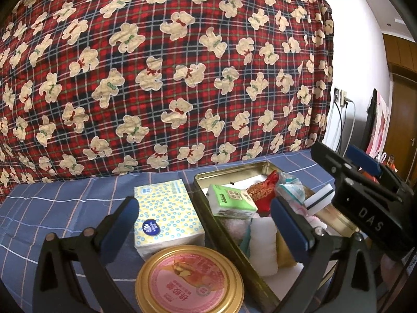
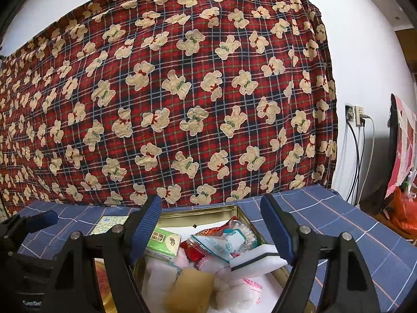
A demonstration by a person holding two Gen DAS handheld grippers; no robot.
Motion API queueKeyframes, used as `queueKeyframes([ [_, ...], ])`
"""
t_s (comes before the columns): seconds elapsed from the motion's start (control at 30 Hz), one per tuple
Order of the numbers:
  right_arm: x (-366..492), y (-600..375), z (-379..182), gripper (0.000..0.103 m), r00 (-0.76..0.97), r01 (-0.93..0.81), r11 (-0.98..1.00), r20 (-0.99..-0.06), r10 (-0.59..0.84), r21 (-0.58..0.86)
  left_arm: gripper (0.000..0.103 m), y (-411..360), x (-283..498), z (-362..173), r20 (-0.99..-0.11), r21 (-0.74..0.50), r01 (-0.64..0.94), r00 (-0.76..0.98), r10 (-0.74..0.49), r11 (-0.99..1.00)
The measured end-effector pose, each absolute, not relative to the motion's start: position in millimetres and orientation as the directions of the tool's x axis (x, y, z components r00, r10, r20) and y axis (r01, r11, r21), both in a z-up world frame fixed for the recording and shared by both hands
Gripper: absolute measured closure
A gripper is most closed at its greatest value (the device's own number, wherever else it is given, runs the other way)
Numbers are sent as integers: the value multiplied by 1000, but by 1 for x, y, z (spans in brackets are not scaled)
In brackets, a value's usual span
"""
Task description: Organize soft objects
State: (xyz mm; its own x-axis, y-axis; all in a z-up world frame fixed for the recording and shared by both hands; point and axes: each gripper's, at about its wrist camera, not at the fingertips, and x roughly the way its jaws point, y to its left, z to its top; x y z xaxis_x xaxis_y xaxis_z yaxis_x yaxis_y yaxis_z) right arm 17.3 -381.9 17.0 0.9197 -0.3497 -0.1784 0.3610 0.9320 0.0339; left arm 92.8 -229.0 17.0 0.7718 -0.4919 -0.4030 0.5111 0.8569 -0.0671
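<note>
An open gold tin box [image 1: 206, 198] [image 2: 234, 210] sits on the blue checked cloth and holds soft things: a green tissue pack [image 1: 232, 199] [image 2: 163, 242], a red pouch [image 1: 263, 193], a clear bag [image 2: 221, 240], a white-and-black sponge [image 1: 319, 198] [image 2: 258, 257], a white cushion [image 1: 263, 245] and a tan sponge [image 2: 189, 290]. A yellow dotted tissue pack [image 1: 166, 214] lies left of the tin. My left gripper [image 1: 206, 221] is open and empty over the tissue pack and the tin's left side. My right gripper [image 2: 211, 229] is open and empty above the tin.
A round gold tin with a pink lid [image 1: 189, 281] stands in front of the tissue pack. A red plaid bear-print blanket [image 1: 161, 73] hangs behind the table. Wall sockets with cables [image 2: 355, 114] and an orange bag [image 2: 405, 211] are at the right.
</note>
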Motion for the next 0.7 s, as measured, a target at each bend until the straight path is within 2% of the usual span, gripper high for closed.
queueKeyframes([
  [0.7, 17, -383, 17, 23, 919, 361, 932, -180, -350, 32, 1, -225, 96, 20, -387, -68, 497, 786, -482, 865],
])
